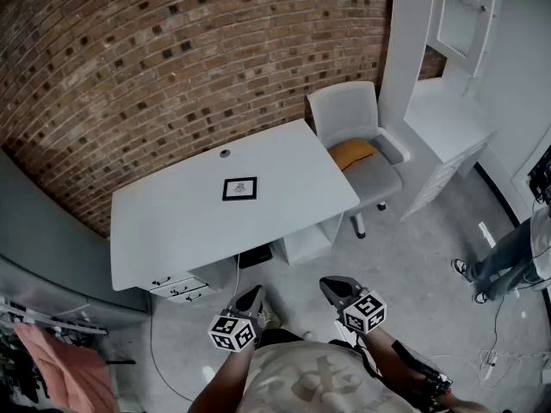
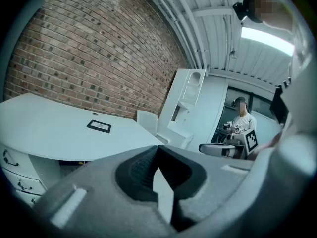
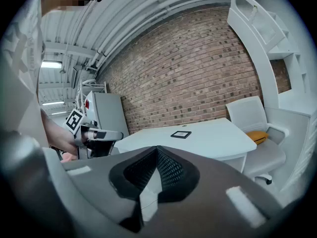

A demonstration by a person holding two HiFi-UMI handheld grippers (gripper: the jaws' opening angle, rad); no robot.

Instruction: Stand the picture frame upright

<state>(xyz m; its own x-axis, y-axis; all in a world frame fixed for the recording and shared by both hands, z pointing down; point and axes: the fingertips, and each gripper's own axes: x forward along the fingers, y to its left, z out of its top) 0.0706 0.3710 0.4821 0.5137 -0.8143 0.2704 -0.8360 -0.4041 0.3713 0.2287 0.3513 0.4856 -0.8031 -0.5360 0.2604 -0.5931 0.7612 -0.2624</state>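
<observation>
A small black picture frame (image 1: 239,188) lies flat on the white desk (image 1: 172,222), near the middle of its top. It also shows in the left gripper view as a dark frame (image 2: 99,126) and in the right gripper view as a dark frame (image 3: 181,134). My left gripper (image 1: 252,297) and right gripper (image 1: 334,287) hang side by side well in front of the desk, above the floor. Both are shut with nothing between their jaws. Each points towards the desk, far from the frame.
A grey office chair (image 1: 357,144) with an orange cushion (image 1: 354,153) stands at the desk's right end. Drawers (image 1: 179,287) sit under its left end. A white shelf unit (image 1: 452,76) stands at the right. Another person (image 1: 508,261) stands at the far right. A brick wall (image 1: 172,67) runs behind.
</observation>
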